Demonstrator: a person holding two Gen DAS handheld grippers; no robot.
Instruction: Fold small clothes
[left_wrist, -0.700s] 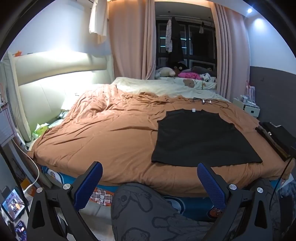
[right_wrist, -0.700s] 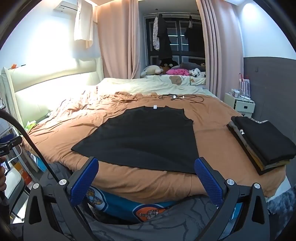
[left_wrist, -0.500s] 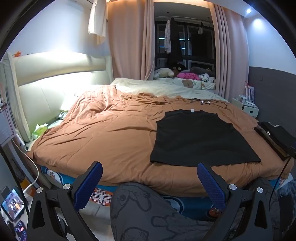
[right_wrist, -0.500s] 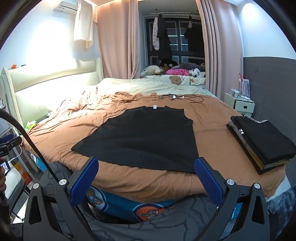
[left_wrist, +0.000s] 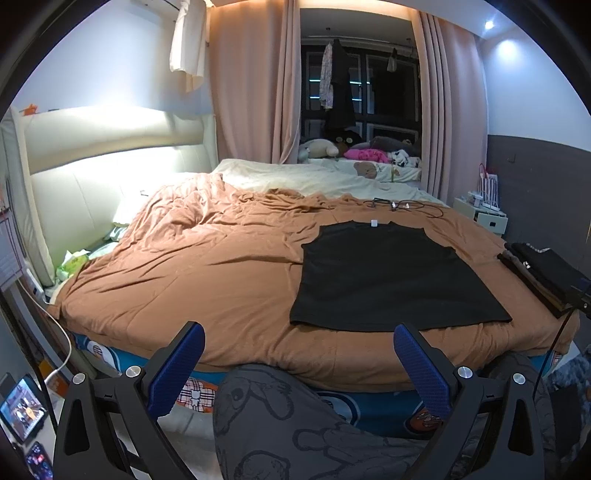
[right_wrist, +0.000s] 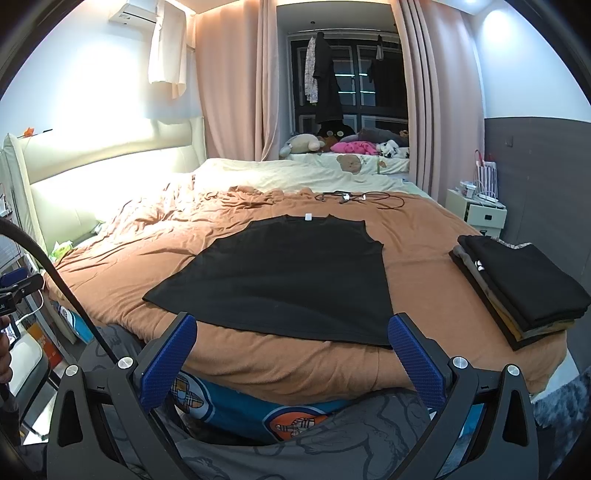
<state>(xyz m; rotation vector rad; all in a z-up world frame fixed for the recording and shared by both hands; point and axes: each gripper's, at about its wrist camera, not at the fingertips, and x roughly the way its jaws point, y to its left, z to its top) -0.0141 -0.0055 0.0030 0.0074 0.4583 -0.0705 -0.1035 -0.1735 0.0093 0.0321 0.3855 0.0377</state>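
Each tool (left_wrist: 295, 339) (right_wrist: 290, 334) has a black frame with silver screws and two blue textured fingers (left_wrist: 179, 365); just below, the person wears grey cartoon-print trousers (left_wrist: 295, 424)

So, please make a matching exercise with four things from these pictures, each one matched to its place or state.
Things:
1. black garment
2. stack of folded clothes
3. black cables
4. right gripper

Places or states:
a. piled at the bed's right edge
b. open, holding nothing
c. spread flat on the brown blanket
d. lying beyond the garment's collar

Pairs: 1-c, 2-a, 3-d, 4-b
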